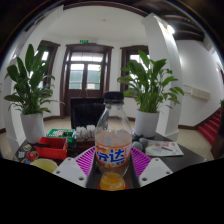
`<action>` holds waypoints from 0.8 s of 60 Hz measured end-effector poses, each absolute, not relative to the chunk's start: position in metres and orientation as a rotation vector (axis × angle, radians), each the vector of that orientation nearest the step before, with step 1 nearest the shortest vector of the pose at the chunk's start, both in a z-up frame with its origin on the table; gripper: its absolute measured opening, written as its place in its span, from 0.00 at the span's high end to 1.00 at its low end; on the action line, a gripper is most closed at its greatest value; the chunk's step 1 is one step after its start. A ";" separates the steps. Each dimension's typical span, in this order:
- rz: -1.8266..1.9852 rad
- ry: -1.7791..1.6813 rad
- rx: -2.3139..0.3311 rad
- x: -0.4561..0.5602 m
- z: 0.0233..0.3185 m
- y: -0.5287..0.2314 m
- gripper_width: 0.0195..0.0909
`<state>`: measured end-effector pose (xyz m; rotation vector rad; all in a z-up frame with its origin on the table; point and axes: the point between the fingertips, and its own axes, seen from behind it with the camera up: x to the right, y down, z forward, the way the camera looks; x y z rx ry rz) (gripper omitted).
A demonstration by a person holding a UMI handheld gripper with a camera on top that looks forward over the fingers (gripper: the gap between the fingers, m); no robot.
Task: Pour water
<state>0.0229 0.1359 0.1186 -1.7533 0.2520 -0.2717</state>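
Note:
An upright Fanta bottle point(112, 140) with an orange label, a white cap and orange drink in its base stands between my two fingers. My gripper point(112, 168) is shut on the bottle, the pink pads point(88, 160) pressing its sides at label height. The bottle seems lifted above the table, upright and not tilted. Its upper part is clear and looks nearly without liquid.
A red box point(52, 147), a yellow bowl point(44, 165) and small items lie on the table to the left. Papers point(165, 148) lie to the right. Two potted plants point(30, 90) flank a dark wooden door point(85, 75) beyond.

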 end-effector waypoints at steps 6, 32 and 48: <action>-0.289 0.238 -1.814 0.024 0.099 0.130 0.14; -0.102 0.197 -1.877 -0.032 0.112 -0.020 0.13; -0.014 0.206 -1.821 -0.055 0.176 -0.100 0.16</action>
